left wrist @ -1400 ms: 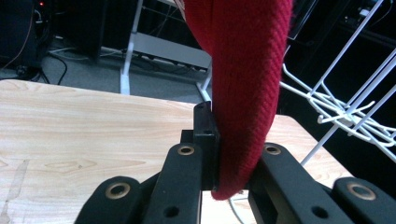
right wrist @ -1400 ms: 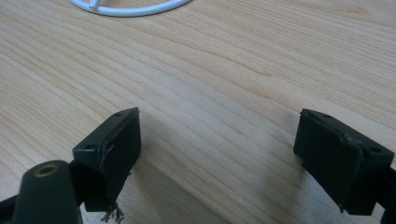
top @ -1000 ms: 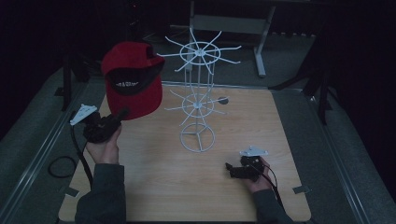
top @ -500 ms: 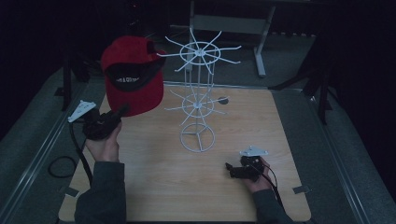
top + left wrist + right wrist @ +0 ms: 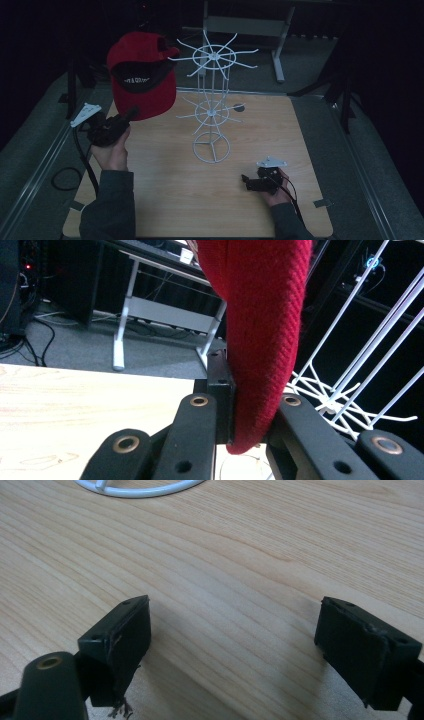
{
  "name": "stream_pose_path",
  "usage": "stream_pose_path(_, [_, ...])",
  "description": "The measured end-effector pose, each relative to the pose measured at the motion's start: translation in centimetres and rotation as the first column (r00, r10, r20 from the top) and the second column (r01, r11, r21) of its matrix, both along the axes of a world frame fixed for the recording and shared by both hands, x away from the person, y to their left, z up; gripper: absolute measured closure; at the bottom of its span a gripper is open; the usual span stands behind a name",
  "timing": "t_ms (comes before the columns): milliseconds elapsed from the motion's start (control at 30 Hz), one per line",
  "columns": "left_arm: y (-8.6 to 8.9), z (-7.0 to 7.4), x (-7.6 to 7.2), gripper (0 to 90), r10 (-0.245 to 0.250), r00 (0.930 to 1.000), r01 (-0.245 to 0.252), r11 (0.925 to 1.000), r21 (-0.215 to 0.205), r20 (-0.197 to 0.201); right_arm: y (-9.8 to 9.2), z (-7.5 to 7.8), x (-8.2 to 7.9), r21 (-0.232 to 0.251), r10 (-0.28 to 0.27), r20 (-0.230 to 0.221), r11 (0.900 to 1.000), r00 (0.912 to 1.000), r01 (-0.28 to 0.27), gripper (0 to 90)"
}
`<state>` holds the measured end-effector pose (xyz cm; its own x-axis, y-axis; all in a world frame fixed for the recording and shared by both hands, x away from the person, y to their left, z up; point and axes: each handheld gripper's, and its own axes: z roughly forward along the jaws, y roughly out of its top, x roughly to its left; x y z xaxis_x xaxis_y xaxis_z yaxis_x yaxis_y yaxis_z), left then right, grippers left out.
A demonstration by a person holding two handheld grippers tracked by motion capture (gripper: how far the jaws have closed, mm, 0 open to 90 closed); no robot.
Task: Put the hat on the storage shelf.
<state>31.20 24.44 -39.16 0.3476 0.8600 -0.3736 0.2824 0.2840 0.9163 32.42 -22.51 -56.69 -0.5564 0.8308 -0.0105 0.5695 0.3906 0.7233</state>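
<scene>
your left gripper (image 5: 131,114) sits at about nine o'clock on the wooden table (image 5: 165,200), lifted off it, its jaws clamped on the lower edge of the red cap (image 5: 142,75). in the left gripper view the cap's red fabric (image 5: 260,335) is pinched between the two black jaws. the cap hangs in the air toward ten o'clock, just beside the top tier of the white wire rack (image 5: 212,100), which stands near the table's centre. your right gripper (image 5: 245,179) rests low at about five o'clock, its jaws spread wide with nothing between them, and bare wood shows in the gap in the right gripper view (image 5: 235,625).
</scene>
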Motion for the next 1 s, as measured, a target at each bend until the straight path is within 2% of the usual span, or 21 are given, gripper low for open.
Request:
stream_pose_path(333, [-0.2, 0.7, 0.4, 85.7, -0.006, 1.0, 0.006, 0.9999, -0.009, 0.005, 0.0, 0.0, 0.0, 0.0, 0.0, 0.0, 1.0, 1.0, 0.0, 14.7])
stream_pose_path(900, [-0.5, 1.5, 0.7, 85.7, -0.021, 0.9996, 0.022, 0.9985, -0.051, 0.019, 0.0, 0.0, 0.0, 0.0, 0.0, 0.0, 1.0, 1.0, 0.0, 14.7])
stream_pose_path(1000, [-0.5, 1.7, 0.8, 85.7, -0.026, 0.9994, 0.027, 0.9971, -0.071, 0.025, 0.0, 0.0, 0.0, 0.0, 0.0, 0.0, 1.0, 1.0, 0.0, 14.7])
